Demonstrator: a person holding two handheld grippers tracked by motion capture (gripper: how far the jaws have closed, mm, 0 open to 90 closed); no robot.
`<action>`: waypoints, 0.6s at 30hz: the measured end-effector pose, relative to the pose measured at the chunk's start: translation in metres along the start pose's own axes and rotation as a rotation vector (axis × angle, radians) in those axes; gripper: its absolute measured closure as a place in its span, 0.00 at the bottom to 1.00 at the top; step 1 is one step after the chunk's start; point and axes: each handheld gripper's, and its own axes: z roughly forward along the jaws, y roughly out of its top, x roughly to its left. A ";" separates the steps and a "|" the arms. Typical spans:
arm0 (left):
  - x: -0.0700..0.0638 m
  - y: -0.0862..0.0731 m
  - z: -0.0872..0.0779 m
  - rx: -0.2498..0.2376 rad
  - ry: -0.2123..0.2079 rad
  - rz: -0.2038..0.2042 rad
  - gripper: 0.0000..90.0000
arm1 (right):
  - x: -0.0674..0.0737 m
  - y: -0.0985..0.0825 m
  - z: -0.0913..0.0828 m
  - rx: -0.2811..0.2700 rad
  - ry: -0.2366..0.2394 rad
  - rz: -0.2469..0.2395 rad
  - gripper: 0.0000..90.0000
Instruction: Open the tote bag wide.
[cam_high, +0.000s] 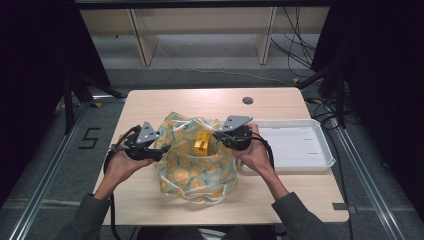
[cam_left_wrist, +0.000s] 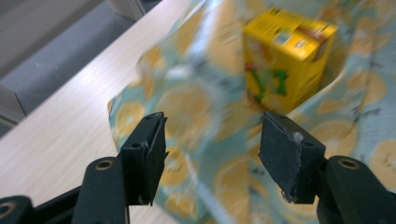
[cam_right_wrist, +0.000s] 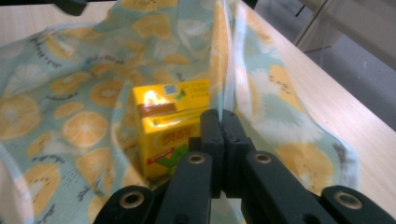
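Observation:
A cloth bag (cam_high: 195, 172) printed with orange slices sits mid-table, its mouth held up. Inside it stands a yellow carton (cam_high: 202, 144). My right gripper (cam_high: 218, 138) is at the bag's right rim, and in the right gripper view its jaws (cam_right_wrist: 223, 126) are shut on the bag's edge (cam_right_wrist: 224, 70), with the carton (cam_right_wrist: 163, 126) just to their left. My left gripper (cam_high: 163, 150) is at the bag's left side. In the left gripper view it (cam_left_wrist: 212, 149) stands open, with the blurred bag cloth (cam_left_wrist: 187, 107) and the carton (cam_left_wrist: 285, 56) beyond the pads.
A white tray (cam_high: 325, 147) lies on the wooden table (cam_high: 200, 102) right of the bag, close behind my right hand. A round cable hole (cam_high: 247, 100) sits near the table's far edge. Bare wood lies in front of and behind the bag.

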 end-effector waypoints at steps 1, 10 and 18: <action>-0.005 0.003 0.003 0.000 -0.009 0.012 0.45 | -0.001 0.001 0.001 -0.009 0.003 -0.001 1.00; 0.008 0.001 0.063 0.083 0.055 -0.025 0.81 | -0.016 0.006 0.016 -0.036 -0.020 0.025 1.00; 0.020 -0.024 0.091 0.127 -0.005 -0.107 1.00 | -0.038 -0.022 0.042 0.061 -0.072 0.113 1.00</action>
